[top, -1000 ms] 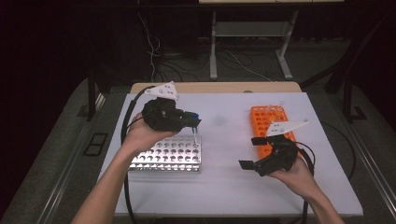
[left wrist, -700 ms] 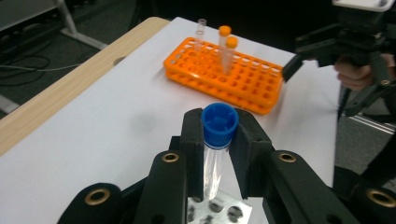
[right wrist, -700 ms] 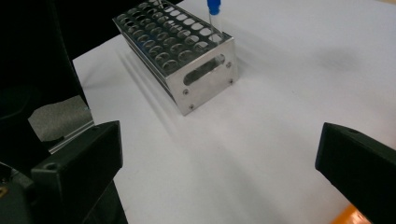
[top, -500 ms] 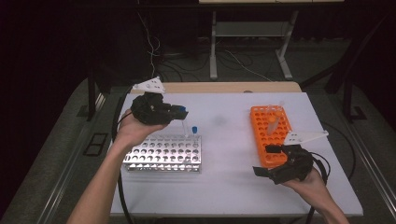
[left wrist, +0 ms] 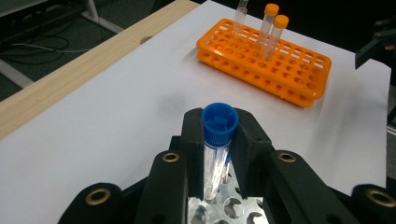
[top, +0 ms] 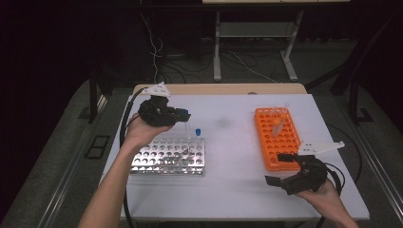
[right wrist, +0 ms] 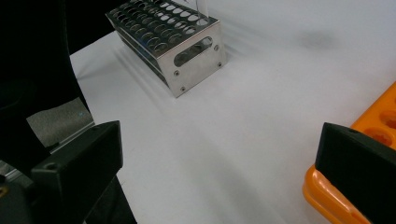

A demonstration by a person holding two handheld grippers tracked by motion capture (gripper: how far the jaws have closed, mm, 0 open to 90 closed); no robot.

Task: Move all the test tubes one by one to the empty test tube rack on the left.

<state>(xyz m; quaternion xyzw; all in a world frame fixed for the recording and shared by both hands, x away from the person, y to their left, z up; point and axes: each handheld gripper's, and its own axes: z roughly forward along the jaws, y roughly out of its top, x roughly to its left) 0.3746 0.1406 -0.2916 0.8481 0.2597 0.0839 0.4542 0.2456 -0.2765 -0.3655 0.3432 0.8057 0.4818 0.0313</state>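
Left gripper [top: 183, 115]: positioned above the far edge of the steel rack [top: 169, 156], on the left half of the white table [top: 228, 190]. In the left gripper view the two black jaws appear to stand on either side of a clear tube with a blue cap [left wrist: 219, 122], just below the cap; whether they press on it cannot be told. The tube stands upright with its lower end in a hole of the steel rack [left wrist: 224, 211]. In the high view the blue cap [top: 197, 129] sits at the rack's far right corner, just beyond the gripper tips.

Right gripper [top: 280, 169]: held low at the near right of the table, just beside the near end of the orange rack [top: 277, 137]. Jaws are spread wide, with nothing between them. One jaw tip overlaps the orange rack's corner [right wrist: 327, 198].

Orange rack: carries two orange-capped tubes [left wrist: 274, 32] and one uncapped tube [left wrist: 240, 16] at its far end
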